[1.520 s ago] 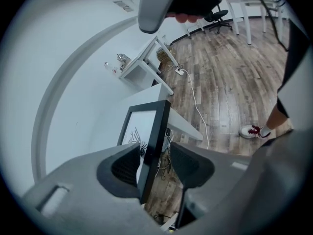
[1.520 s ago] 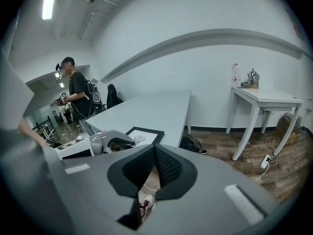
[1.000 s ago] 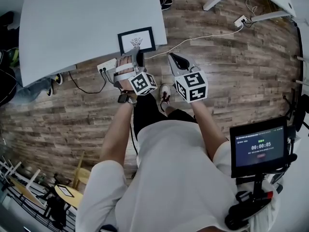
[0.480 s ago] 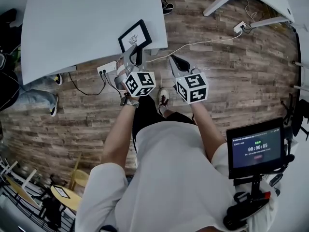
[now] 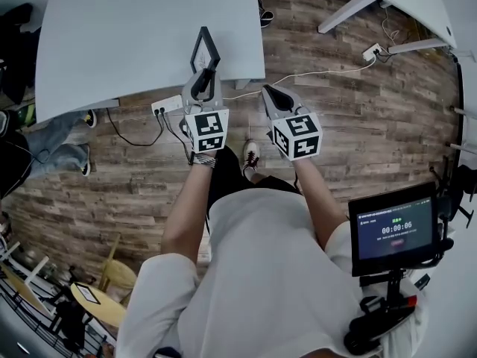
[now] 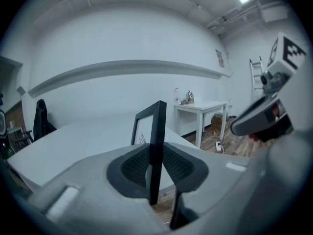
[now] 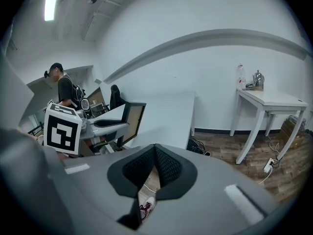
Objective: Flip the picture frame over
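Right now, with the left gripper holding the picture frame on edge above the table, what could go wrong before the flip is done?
1. The left gripper pinches only one thin side of the picture frame, so it may swivel or slip between the pads.
2. The frame stands near the table corner, beside the wooden floor; a drop could carry it off the edge.
3. The right gripper is shut and off to the side, so it probably cannot steady the frame.

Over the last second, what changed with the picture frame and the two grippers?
The left gripper, shut on the picture frame, raised it off the white table and rolled it from lying flat to standing on edge. The right gripper stayed beside it, shut and empty.
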`<control>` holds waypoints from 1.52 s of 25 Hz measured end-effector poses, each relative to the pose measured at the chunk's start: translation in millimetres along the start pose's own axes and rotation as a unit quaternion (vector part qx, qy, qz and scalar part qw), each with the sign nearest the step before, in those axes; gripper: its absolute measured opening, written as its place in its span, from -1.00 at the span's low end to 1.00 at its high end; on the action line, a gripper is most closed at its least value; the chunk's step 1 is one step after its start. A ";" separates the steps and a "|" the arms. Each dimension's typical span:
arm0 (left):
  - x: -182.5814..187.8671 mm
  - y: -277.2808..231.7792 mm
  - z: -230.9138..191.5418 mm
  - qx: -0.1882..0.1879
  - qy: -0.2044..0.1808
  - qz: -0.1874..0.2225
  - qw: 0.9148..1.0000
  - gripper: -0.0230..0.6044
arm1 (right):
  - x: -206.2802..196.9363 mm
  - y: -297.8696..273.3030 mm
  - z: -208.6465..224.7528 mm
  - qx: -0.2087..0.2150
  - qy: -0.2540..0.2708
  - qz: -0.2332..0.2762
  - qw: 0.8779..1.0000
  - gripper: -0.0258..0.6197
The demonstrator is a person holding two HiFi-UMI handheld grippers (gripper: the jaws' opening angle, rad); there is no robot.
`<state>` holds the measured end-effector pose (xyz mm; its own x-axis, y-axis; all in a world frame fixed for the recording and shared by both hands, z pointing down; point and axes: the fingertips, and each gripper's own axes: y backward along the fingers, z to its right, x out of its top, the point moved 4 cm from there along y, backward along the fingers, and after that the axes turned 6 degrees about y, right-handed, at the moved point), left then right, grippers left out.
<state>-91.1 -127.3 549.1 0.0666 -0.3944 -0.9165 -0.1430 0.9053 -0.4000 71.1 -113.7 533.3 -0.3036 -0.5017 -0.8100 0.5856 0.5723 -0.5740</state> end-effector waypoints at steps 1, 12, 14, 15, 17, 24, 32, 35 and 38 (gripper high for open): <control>2.0 2.3 -2.6 0.000 0.020 0.008 1.000 -0.66 | 1.6 -1.0 -2.0 0.002 0.001 0.001 1.000 -0.92; -6.2 26.3 -44.0 -0.046 0.284 0.135 0.948 -0.68 | 4.9 -18.7 -21.9 0.015 0.012 -0.004 1.000 -0.92; -10.7 29.0 -52.2 -0.043 0.330 0.151 0.931 -0.68 | 4.5 -19.9 -23.7 0.017 0.014 -0.006 1.000 -0.92; -13.0 30.4 -56.1 -0.040 0.353 0.158 0.921 -0.68 | 4.4 -19.9 -24.3 0.018 0.015 -0.007 1.000 -0.92; -18.1 33.1 -64.0 -0.032 0.396 0.171 0.902 -0.68 | 4.5 -20.4 -25.4 0.019 0.017 -0.008 1.000 -0.92; -46.3 40.5 -78.9 0.000 0.458 0.168 0.873 -0.69 | 4.5 -25.8 -31.7 0.022 0.022 -0.015 0.999 -0.92; -82.9 46.5 -100.4 0.030 0.504 0.149 0.850 -0.69 | 11.9 -39.5 -48.7 0.035 0.035 -0.021 0.999 -0.92; -84.3 44.8 -107.0 0.029 0.523 0.152 0.838 -0.68 | 14.0 -42.7 -52.5 0.038 0.038 -0.022 0.998 -0.92; -90.6 43.6 -111.8 0.036 0.554 0.151 0.818 -0.66 | 15.9 -43.8 -54.0 0.039 0.039 -0.024 0.998 -0.92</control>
<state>-213.8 -69.7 614.3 -0.9024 -0.0164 -0.4306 0.0726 0.9792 -0.1895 0.1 -111.7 539.0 -0.3888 -0.4734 -0.7904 0.6244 0.4954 -0.6039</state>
